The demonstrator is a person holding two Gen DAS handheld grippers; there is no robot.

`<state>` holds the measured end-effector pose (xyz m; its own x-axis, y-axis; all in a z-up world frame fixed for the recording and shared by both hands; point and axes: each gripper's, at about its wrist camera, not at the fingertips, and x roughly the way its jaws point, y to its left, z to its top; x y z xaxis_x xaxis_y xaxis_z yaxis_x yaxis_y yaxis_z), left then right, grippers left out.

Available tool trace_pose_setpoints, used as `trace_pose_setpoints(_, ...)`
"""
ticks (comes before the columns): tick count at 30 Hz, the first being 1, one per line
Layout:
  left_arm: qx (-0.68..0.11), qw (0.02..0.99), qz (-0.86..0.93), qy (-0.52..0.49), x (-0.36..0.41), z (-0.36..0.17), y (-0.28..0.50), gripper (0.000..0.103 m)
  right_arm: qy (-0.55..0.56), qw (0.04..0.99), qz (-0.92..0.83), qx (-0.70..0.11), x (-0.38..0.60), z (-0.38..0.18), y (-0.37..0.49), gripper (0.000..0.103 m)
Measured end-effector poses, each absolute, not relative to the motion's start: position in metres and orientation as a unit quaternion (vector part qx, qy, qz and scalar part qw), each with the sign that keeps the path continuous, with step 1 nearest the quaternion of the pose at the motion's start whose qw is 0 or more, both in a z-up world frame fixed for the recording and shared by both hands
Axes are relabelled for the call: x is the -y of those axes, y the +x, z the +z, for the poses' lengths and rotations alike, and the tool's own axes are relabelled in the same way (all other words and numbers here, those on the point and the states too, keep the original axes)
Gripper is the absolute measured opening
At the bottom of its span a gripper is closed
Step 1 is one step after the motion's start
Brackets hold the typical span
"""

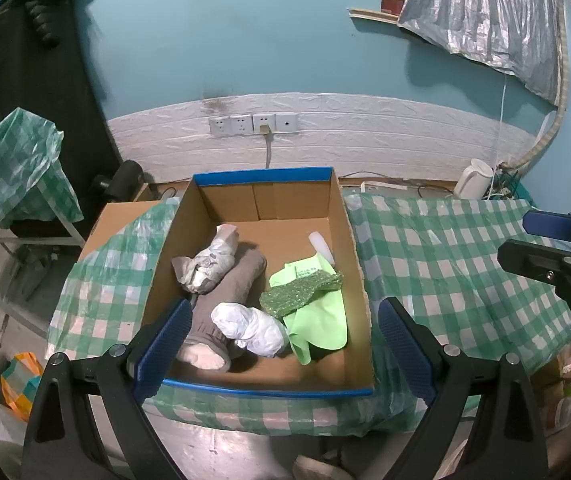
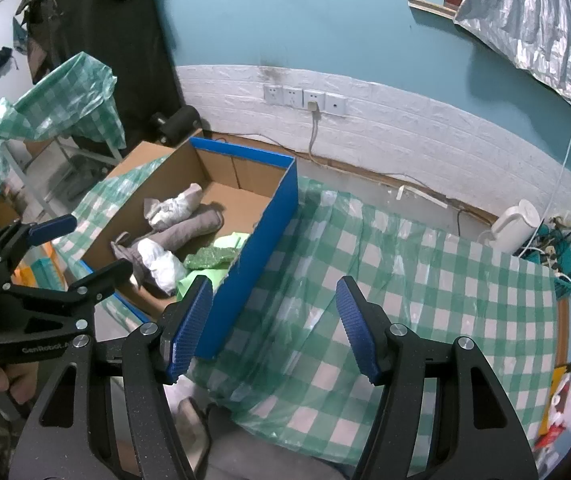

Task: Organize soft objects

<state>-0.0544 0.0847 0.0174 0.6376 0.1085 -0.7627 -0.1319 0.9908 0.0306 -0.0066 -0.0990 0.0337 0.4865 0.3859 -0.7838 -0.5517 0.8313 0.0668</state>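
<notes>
Blue ribbed pads line both grippers. The left gripper [image 1: 283, 344] hangs over the near rim of the cardboard box [image 1: 359, 280] with its fingers spread wide and nothing between them. The right gripper [image 2: 275, 328] hovers over the green-checked tablecloth [image 2: 425, 288], just right of the box's blue outer wall, its fingers likewise spread and empty.

The soft things all lie inside the box. Nearest the front edge is one crumpled white plastic bag [image 1: 251, 328], resting against one grey sock [image 1: 225, 300] that stretches diagonally toward the back. Beside the bag lies one light green cloth [image 1: 319, 320], with one piece of green bubble wrap [image 1: 299, 294] on top of it. Further back a second white crumpled bundle [image 1: 211, 266] sits on the grey sock, and one small white object [image 1: 321, 246] leans near the right wall; what it is cannot be told.

Beyond the table, one white kettle [image 2: 515, 220] stands by the wall, and four white sockets [image 1: 253, 124] sit in a row.
</notes>
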Motion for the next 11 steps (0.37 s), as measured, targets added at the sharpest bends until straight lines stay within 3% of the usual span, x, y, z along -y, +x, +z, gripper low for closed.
trace_pose_setpoints(11,-0.430,0.901,0.053,-0.016,-0.0819,0.0156,-0.0518,0.098,-0.097,0.856,0.273,-0.427,0.0988,0.0340,-0.0063,0.063)
